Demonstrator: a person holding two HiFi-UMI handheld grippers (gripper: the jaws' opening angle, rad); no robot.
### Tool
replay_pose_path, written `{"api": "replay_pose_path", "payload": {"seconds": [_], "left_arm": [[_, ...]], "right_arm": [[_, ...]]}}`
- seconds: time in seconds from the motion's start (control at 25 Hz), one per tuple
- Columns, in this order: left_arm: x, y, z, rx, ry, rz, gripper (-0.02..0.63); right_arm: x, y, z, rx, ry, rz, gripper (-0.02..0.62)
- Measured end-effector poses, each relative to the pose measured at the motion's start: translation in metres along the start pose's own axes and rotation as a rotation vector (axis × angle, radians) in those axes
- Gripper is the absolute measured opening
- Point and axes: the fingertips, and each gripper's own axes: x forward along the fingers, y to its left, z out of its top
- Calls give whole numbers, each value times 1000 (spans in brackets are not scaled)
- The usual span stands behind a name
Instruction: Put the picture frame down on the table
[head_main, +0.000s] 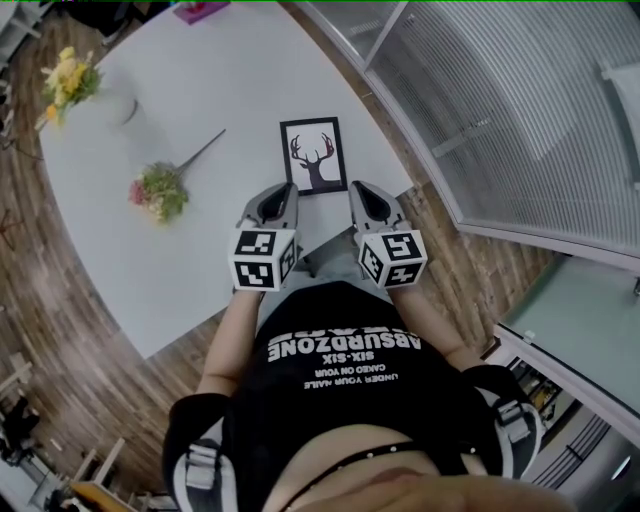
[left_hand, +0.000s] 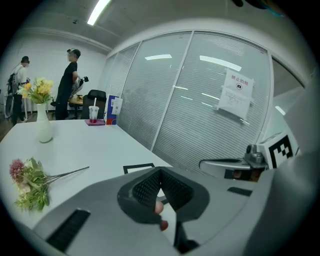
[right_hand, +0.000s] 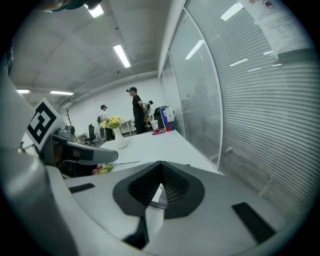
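**Two grippers closed, frame lying just ahead**

Both grippers were side by side over the near edge of the white table (head_main: 200, 90). The picture frame (head_main: 313, 155), black-edged with a deer print, lay flat on the table just beyond their tips, between the two, and neither gripper held it. The left gripper (head_main: 283, 192) pointed at the frame's near left corner. The right gripper (head_main: 361, 190) sat just off its near right corner.

In the left gripper view the jaws met at their tips with nothing pinched between them, and a corner of the frame showed just past them. In the right gripper view the jaws were likewise pressed together and empty.

A flower sprig (head_main: 160, 188) lay well to the left of the left gripper, with a vase (head_main: 120, 105) farther beyond it.
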Motion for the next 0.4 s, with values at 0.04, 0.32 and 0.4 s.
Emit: {"api": "replay_pose_path", "payload": {"seconds": [0.04,0.32,0.4], "left_arm": [[0,0,-1,-2,2,0,17],[2,1,-11,-19,27,6,17],[3,3,-12,-23,35,8,17]], "right_arm": [[0,0,-1,-1,2,0,15],[2,-2,-2,-5,0,2,15],[4,-3,-2,-6,3,2,15]]}}
